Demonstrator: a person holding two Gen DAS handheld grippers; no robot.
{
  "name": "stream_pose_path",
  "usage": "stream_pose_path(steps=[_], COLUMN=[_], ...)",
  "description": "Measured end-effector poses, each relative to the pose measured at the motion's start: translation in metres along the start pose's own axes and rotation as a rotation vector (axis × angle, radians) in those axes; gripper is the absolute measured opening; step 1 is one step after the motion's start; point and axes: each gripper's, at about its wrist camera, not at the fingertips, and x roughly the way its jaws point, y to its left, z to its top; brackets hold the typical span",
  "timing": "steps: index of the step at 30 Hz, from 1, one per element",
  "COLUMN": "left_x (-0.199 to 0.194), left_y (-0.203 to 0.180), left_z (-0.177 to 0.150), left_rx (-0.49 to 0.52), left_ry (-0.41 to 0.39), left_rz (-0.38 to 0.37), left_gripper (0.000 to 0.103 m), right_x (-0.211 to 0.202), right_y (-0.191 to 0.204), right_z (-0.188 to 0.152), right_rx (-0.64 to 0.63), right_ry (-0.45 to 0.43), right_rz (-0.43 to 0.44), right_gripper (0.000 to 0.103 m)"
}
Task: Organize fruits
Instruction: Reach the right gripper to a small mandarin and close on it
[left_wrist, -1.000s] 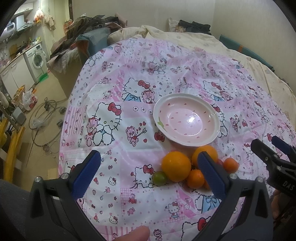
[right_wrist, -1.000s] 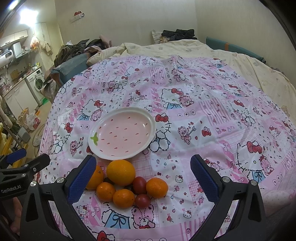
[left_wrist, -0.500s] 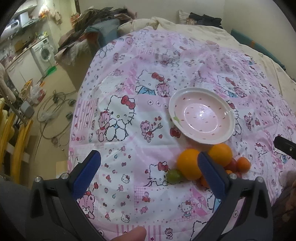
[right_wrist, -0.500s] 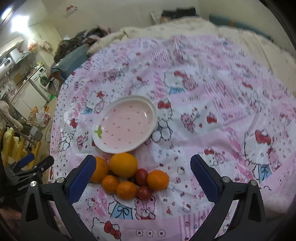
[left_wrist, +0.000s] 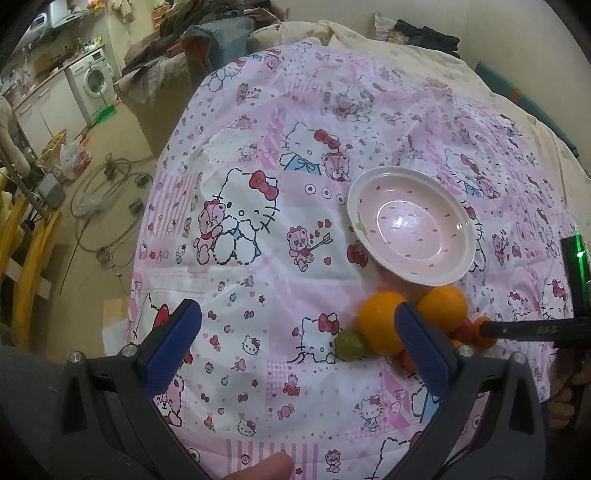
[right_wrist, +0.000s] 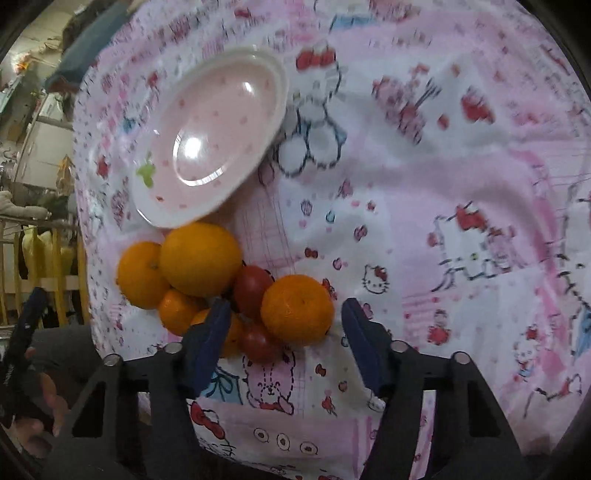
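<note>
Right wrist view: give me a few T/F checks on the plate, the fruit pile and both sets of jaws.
1. The pink plate has no fruit on it. True.
2. The right gripper is shut on a tangerine. False: its jaws stand open on either side of the tangerine, with a visible gap on the right side.
3. The fruits lie clustered on the cloth just beside the plate's near rim. True.
4. A green fruit sits in the plate. False: it lies on the cloth at the left end of the pile, beside the big orange.
5. The left gripper holds an orange. False: its jaws are wide open and hold nothing.
</note>
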Motion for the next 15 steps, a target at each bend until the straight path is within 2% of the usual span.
stream_pose_path(steps=[2,5,9,13,15], left_x=[0.001,0.003,0.004,0.009,0.016], left_y=[0.001,0.002,0.002,0.006,0.006], left_z=[0.000,0.001,0.001,0.001,0.000], left_rx=[-0.005,-0.012,-0.011,-0.013,-0.002], left_ry=[0.005,0.013,0.019,0.050,0.103], left_rz=[0.000,-0.002,-0.002,-0.008,-0.018], left_gripper=[0.103,0.103,0.103,0.103,0.103], right_x=[0.008,0.011,0.011,-0.011,-0.029], right_y=[-0.003,-0.006,-0.008,-0.010,-0.011], right_z=[0.000,-0.001,0.002,0.000,-0.003], right_rx=[0.018,0.034,0.032,0.028,0.036], right_ry=[0.022,0.031,0.022,-0.061,-0.130], right_rz=[-0.005,0.001,0.010,0.031,0.059], right_gripper=[0.062,0.049,0.046,0.046,0.046])
